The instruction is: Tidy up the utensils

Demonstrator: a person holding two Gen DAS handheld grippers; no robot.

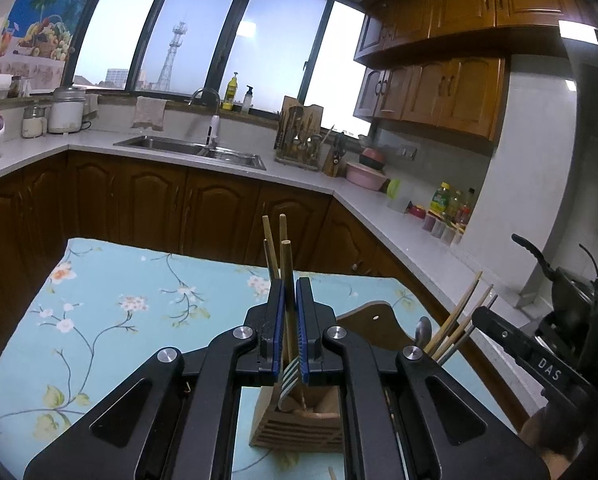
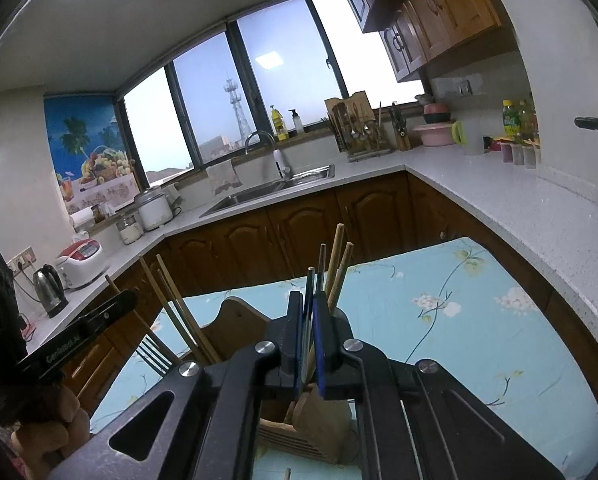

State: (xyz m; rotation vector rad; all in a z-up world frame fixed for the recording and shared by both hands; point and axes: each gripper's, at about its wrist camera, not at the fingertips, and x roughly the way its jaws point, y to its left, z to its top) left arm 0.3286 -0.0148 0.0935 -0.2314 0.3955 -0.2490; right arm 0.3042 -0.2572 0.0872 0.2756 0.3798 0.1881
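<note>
My left gripper [image 1: 290,292] is shut on a bundle of wooden chopsticks and a fork [image 1: 286,264], held upright with the fork tines [image 1: 290,380] just above a wooden utensil holder [image 1: 299,426] on the floral cloth. My right gripper [image 2: 307,304] is shut on several utensil handles [image 2: 331,268], wooden and dark, over the same wooden holder [image 2: 315,420]. In the right wrist view the left gripper's fork tines [image 2: 153,354] and chopsticks [image 2: 171,304] show at the left. In the left wrist view the right gripper's chopsticks [image 1: 459,320] show at the right.
The light blue floral cloth [image 1: 119,312] covers the table. A brown wooden board [image 1: 375,320] lies behind the holder. A grey L-shaped counter [image 1: 339,184] with a sink [image 1: 191,148], a utensil rack [image 1: 299,140], pink bowls and bottles runs behind.
</note>
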